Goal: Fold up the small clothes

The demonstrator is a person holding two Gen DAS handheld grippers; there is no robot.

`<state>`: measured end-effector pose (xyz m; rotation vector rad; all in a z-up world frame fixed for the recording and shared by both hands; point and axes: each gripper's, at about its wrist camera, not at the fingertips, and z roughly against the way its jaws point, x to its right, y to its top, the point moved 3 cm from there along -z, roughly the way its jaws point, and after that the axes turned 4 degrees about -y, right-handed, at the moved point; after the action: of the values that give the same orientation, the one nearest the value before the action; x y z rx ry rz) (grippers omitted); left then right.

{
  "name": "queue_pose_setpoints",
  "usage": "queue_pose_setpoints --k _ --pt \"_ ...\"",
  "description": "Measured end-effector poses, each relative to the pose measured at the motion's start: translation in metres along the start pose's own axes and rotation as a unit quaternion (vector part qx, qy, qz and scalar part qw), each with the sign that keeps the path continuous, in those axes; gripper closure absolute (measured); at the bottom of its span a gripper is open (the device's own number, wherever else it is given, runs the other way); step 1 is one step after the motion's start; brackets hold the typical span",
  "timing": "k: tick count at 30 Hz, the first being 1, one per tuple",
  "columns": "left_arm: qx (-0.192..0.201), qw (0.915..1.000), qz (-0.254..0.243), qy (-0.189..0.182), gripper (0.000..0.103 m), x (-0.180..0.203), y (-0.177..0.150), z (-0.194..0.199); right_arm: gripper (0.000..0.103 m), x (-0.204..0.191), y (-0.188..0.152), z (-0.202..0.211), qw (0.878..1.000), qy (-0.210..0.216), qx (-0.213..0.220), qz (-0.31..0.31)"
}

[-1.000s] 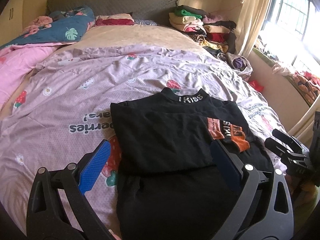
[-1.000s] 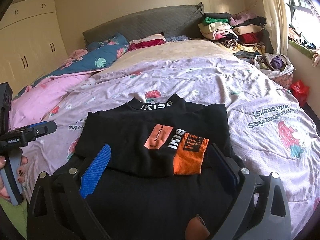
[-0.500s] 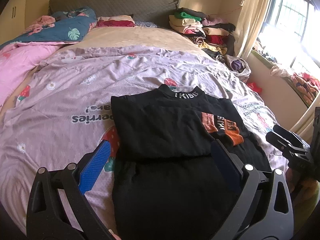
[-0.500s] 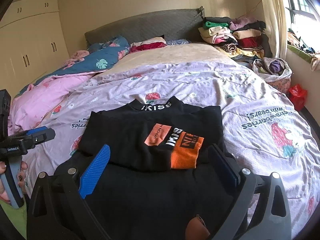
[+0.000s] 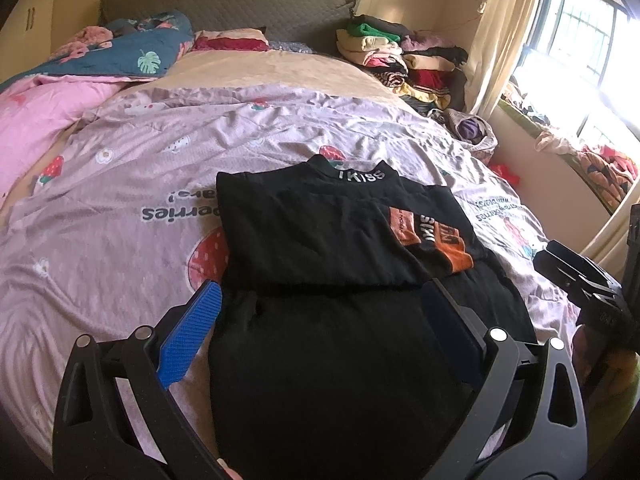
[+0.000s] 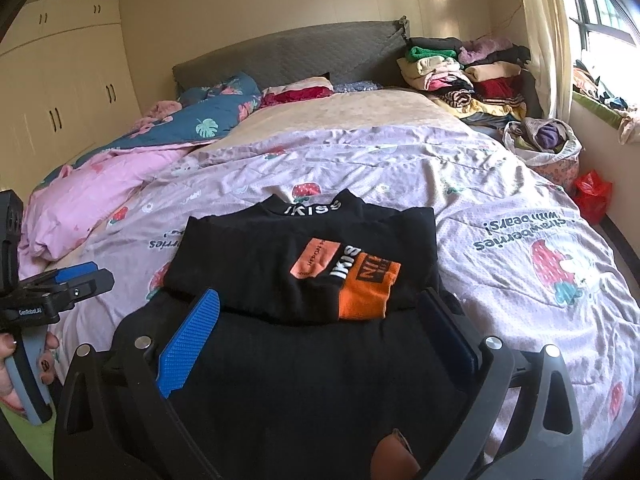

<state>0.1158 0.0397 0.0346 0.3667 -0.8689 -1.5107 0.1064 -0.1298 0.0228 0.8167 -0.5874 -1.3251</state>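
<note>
The black shirt [image 5: 320, 280] lies partly folded on the bed [image 5: 120, 220], just ahead of and beneath both grippers. The left gripper [image 5: 320, 320] and right gripper [image 6: 320, 320] hover with jaws spread, holding nothing.

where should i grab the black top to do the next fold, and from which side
Grip the black top at its near hem, the flat unfolded part closest to the grippers, one corner each. The sleeves already lie folded across the chest and the collar points away toward the headboard, so probably come in low from the near edge of the bed. Left gripper and right gripper both hang above it, jaws open.
</note>
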Motion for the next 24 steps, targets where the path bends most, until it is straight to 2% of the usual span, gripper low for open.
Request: queue_pose_setpoints --k 24 --pt "-0.037 0.9989 0.023 0.018 0.01 -0.005 -0.046 0.001 0.005 0.013 -0.039 0.015 0.999 -0.015 -0.033 0.01"
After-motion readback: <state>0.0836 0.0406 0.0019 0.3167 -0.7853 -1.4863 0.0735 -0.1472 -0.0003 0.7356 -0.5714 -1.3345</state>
